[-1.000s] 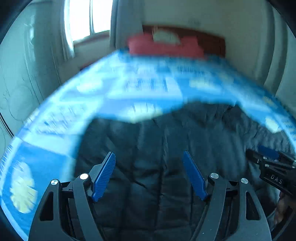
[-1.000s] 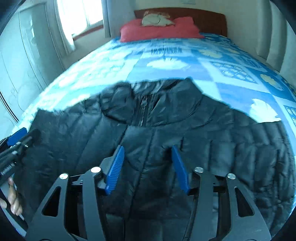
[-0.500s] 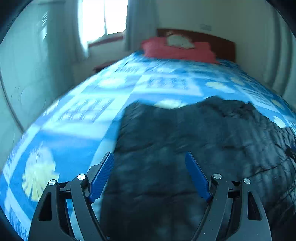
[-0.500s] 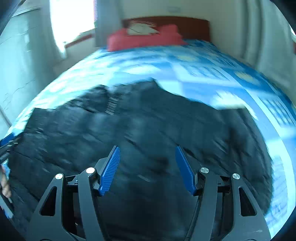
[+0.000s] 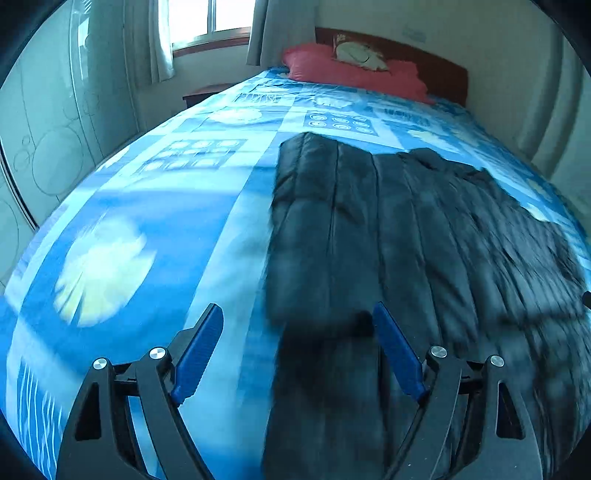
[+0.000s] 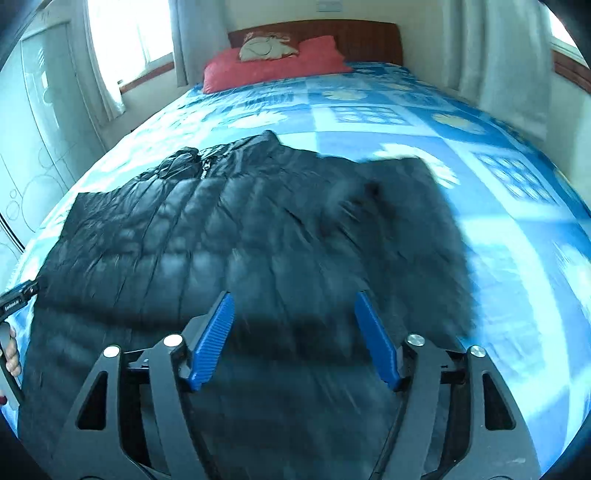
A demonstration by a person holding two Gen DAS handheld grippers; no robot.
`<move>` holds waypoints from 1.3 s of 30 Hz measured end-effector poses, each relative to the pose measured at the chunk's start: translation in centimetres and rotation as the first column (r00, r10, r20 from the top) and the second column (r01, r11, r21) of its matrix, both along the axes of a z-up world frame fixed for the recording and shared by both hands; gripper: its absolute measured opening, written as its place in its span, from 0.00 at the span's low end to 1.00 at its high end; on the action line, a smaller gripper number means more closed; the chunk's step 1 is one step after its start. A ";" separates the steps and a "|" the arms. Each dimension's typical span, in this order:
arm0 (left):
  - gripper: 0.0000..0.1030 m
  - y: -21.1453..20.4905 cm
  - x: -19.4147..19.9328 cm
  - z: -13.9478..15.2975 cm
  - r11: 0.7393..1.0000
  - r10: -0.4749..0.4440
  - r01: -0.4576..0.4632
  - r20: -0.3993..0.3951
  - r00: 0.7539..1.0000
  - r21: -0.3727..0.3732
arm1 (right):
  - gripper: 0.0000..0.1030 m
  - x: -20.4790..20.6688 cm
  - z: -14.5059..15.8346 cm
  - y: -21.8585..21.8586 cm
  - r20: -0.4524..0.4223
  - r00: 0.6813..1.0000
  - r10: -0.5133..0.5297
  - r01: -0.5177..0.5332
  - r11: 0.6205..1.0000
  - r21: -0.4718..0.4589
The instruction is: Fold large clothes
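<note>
Black quilted nylon: one jacket (image 6: pixel 229 236), laid flat on the bed (image 5: pixel 122 206), front up, zip (image 6: pixel 204 170) and collar toward the far end.

Nearest to us, left gripper (image 5: pixel 297 354): blue pads apart and opening, nothing between them. We note the jacket's left edge running under and ahead of the gap, the left pad over bare quilt, the right pad over black cloth. No contact that we can see.

Right gripper (image 6: pixel 293 338): pads apart and opening, empty. It hangs above the jacket's lower right part; the right sleeve (image 6: pixel 417 206) lies ahead and to its right, blurred.

Handling, as we judge it: light, puffy, soft, with a slick shell that may slide on the quilt and spring back out of a fold. We would pinch a seam, hem corner or cuff, not the padded middle, and take enough layers that the shell does not slip free.

Farther off: red pillow (image 6: pixel 273 62), wooden headboard (image 6: pixel 369 37), window (image 6: pixel 125 33) with curtains.

At the left edge of the right view, a hand (image 6: pixel 11 354) on the other handle.
</note>
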State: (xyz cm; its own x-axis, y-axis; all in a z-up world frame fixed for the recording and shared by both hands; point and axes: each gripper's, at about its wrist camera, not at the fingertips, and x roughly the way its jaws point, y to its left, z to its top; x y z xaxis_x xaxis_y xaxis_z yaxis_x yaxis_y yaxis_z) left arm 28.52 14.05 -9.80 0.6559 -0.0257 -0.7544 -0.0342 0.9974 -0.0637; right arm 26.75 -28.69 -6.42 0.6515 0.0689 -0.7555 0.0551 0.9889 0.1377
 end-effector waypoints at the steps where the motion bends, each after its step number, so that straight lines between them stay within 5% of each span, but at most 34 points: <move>1: 0.80 0.3 -1.5 0.0 1.000 -0.004 0.004 -0.003 1.000 -0.007 | 0.67 -1.4 -0.1 -0.7 -0.013 1.000 -0.011 0.011 1.000 0.001; 7: 0.80 1.4 -11.2 -0.4 0.997 -0.066 0.064 -0.054 0.996 -0.045 | 0.67 -12.6 -1.5 -4.1 -0.080 0.993 -0.086 0.081 0.995 -0.058; 15: 0.80 2.2 -20.3 -2.4 0.976 -0.101 0.068 -0.154 0.983 -0.205 | 0.67 -22.7 -4.0 -5.5 -0.178 0.977 -0.118 0.127 0.991 0.037; 27: 0.79 1.3 -25.4 -2.7 0.952 -0.162 0.123 -0.122 0.979 -0.281 | 0.66 -29.5 -4.0 -4.3 -0.171 0.979 -0.107 0.134 0.979 0.157; 33: 0.78 0.4 -26.6 -2.7 0.940 -0.187 0.145 -0.113 0.976 -0.308 | 0.48 -31.2 -3.8 -3.7 -0.167 0.982 -0.085 0.120 0.970 0.213; 39: 0.64 1.0 -27.2 -2.6 0.938 -0.156 0.114 -0.107 0.982 -0.326 | 0.36 -31.8 -3.7 -3.5 -0.167 0.984 -0.063 0.103 0.965 0.243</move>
State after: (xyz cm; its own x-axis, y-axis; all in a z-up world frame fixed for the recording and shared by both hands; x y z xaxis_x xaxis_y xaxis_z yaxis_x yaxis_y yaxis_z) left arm 1.28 15.02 -12.44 0.5265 -0.3591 -0.7706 0.0700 0.9216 -0.3817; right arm -5.08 -32.20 -10.14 0.5380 0.2185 -0.8141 0.1764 0.9153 0.3622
